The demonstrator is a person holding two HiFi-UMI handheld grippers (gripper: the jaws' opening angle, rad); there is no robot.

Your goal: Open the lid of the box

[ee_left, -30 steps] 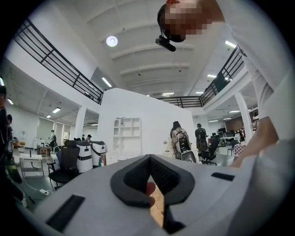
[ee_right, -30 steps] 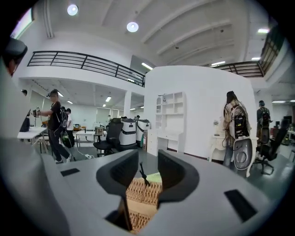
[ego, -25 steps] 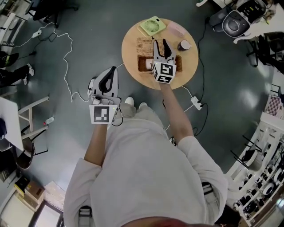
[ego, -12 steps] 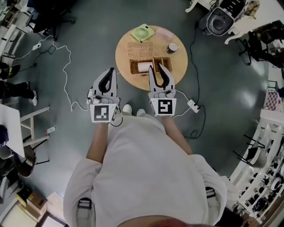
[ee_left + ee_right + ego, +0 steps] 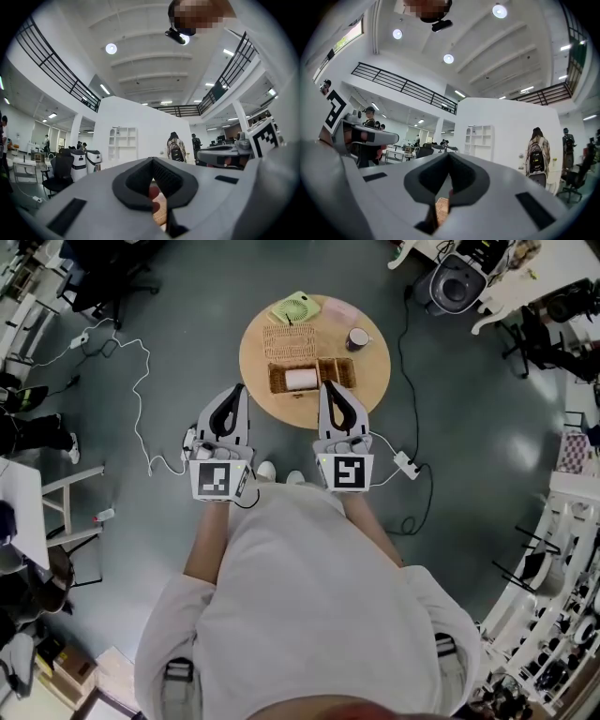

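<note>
Head view: the box (image 5: 347,372) sits open at the near edge of the round desk (image 5: 372,381), its lid (image 5: 289,341) lying flat just beyond it. The left gripper (image 5: 236,392) and the right gripper (image 5: 325,388) hover by that near edge.

Left gripper view: the jaws are pressed together and hold nothing.

Right gripper view: the jaws are likewise closed and empty.

**Both grippers shut, held side by side**

I hold 2 grippers out in front of my chest, level with each other and a little apart. My left gripper (image 5: 235,393) points forward with its jaws pressed together and nothing between them. My right gripper (image 5: 326,390) points the same way, jaws likewise closed tip to tip and empty. My left forearm (image 5: 208,540) and right forearm (image 5: 368,526) are bare, with both elbows bent and tucked near my sides.
</note>
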